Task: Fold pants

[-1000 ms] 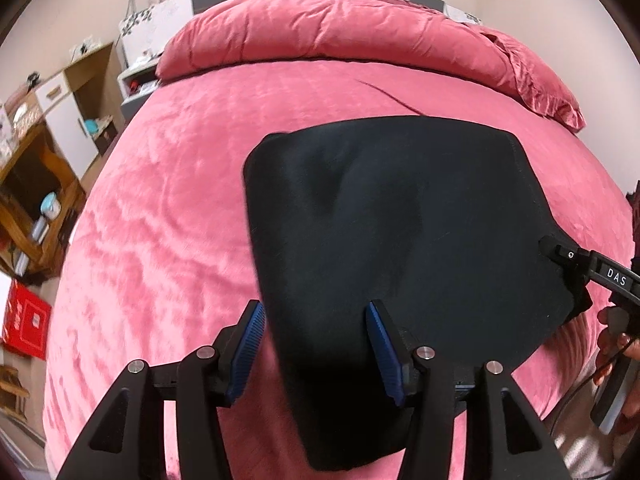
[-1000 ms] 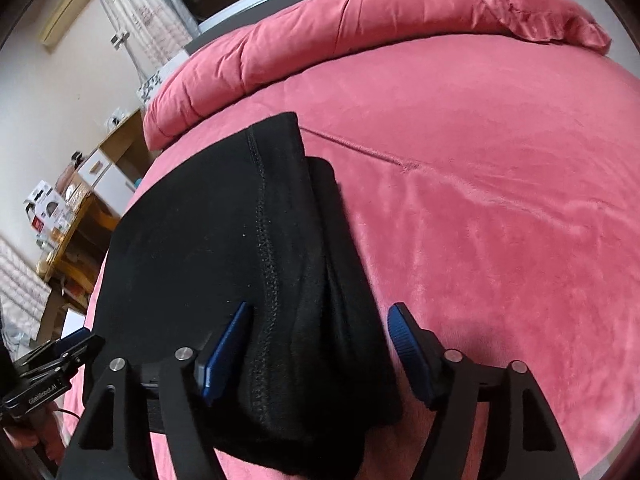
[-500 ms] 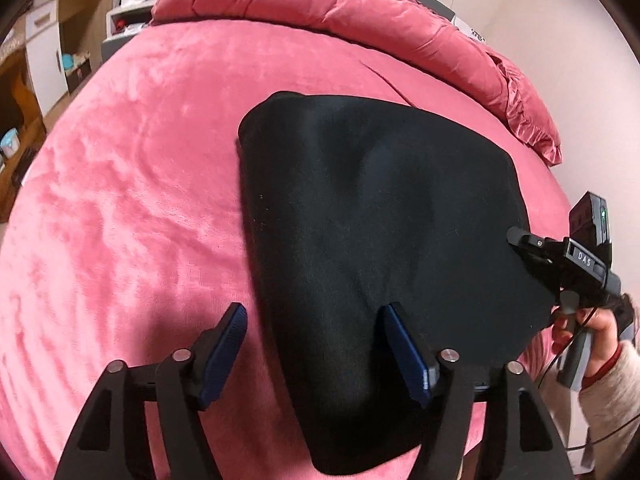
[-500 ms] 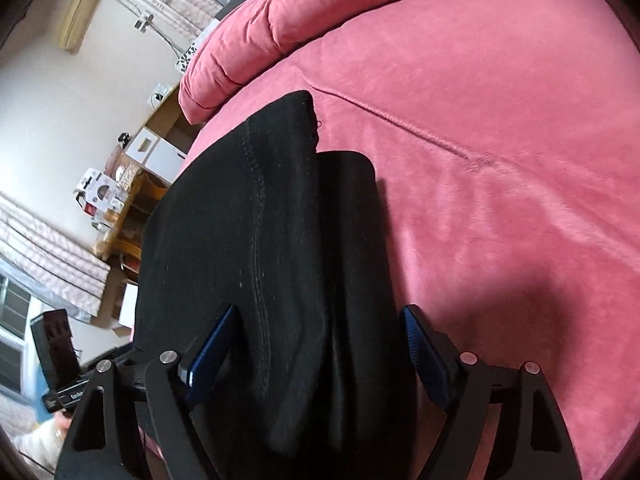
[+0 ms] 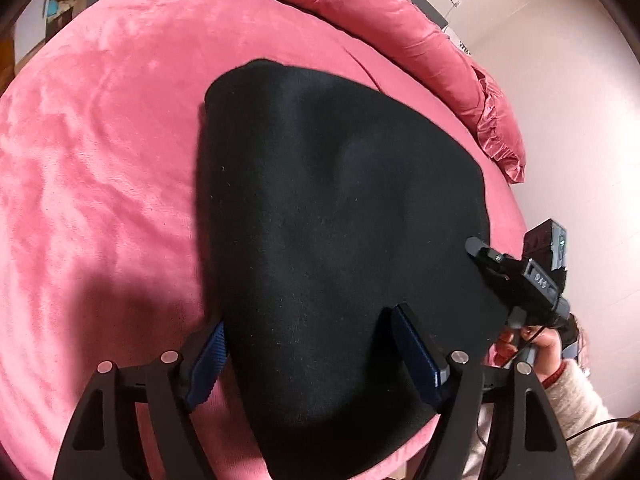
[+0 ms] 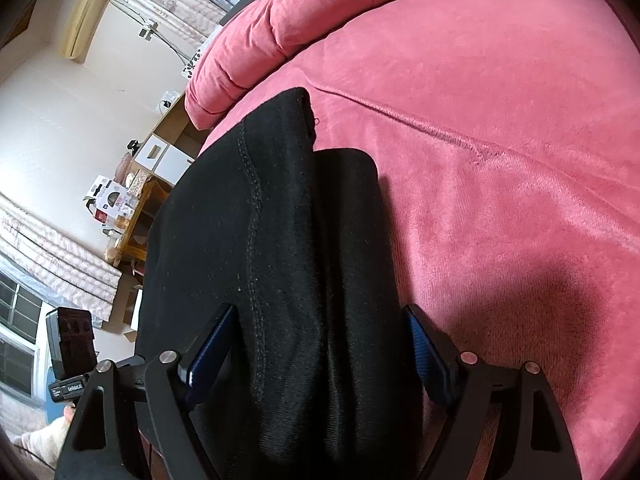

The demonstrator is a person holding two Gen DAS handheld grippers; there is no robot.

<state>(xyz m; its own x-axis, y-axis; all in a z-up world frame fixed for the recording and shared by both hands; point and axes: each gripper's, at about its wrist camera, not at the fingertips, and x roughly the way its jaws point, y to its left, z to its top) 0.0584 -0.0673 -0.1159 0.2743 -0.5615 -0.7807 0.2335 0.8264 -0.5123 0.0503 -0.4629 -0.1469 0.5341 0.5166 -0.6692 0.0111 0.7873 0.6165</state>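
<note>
The black pants [image 5: 328,208] lie folded into a flat wide block near the front edge of the pink bed [image 5: 100,152]. My left gripper [image 5: 310,354] is open, its blue pads straddling the near left part of the block. My right gripper [image 6: 320,350] is open, its fingers either side of the stacked right edge of the pants [image 6: 280,240], where a stitched seam shows. The right gripper also shows in the left wrist view [image 5: 520,276], at the block's right edge. The left gripper's body shows at the lower left of the right wrist view [image 6: 76,364].
A rolled pink duvet [image 5: 400,12] lies along the head of the bed. Wooden shelves and boxes [image 6: 132,200] stand against the wall left of the bed. A curtained window [image 6: 24,320] is at the far left. The bed's front edge is just under the grippers.
Both grippers have opened wider and moved in closer over the near edge of the pants. The pants themselves have not moved.
</note>
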